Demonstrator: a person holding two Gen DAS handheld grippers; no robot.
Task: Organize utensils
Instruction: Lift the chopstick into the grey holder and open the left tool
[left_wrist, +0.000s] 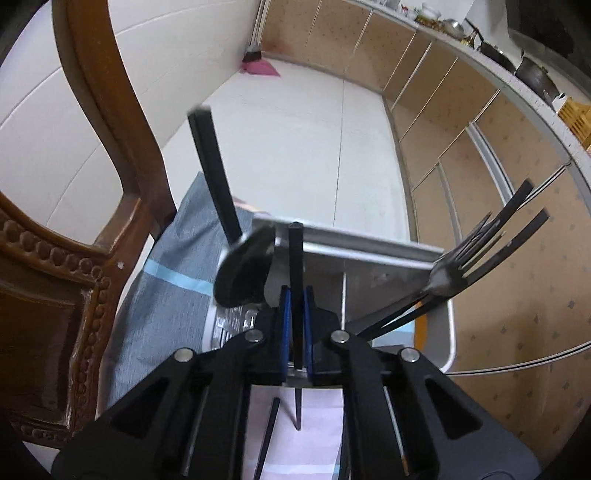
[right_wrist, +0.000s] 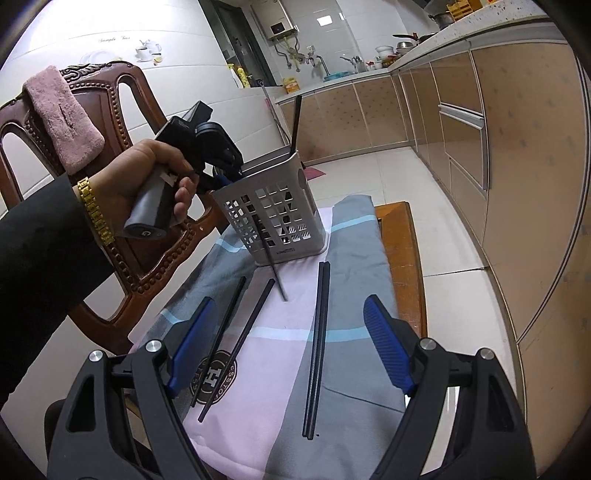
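In the left wrist view my left gripper (left_wrist: 296, 299) is shut on a black chopstick (left_wrist: 296, 258). The stick slants down in front of a perforated grey utensil caddy (left_wrist: 373, 254), its tip by the pink cloth. The caddy holds a black-handled spoon (left_wrist: 240, 273) and forks (left_wrist: 461, 258). In the right wrist view a hand holds the left gripper (right_wrist: 221, 177) at the caddy's (right_wrist: 277, 218) near left corner, and the held chopstick (right_wrist: 275, 266) crosses its front wall. My right gripper (right_wrist: 291, 347) is open above the cloth, over a chopstick pair (right_wrist: 317, 343) and two loose chopsticks (right_wrist: 240, 343).
A striped grey, blue and pink cloth (right_wrist: 351, 295) covers a small wooden table (right_wrist: 406, 258). A carved wooden chair (right_wrist: 122, 236) stands at the left with a pink towel (right_wrist: 62, 122) over its back. Kitchen cabinets (right_wrist: 517, 147) line the right, with tiled floor between.
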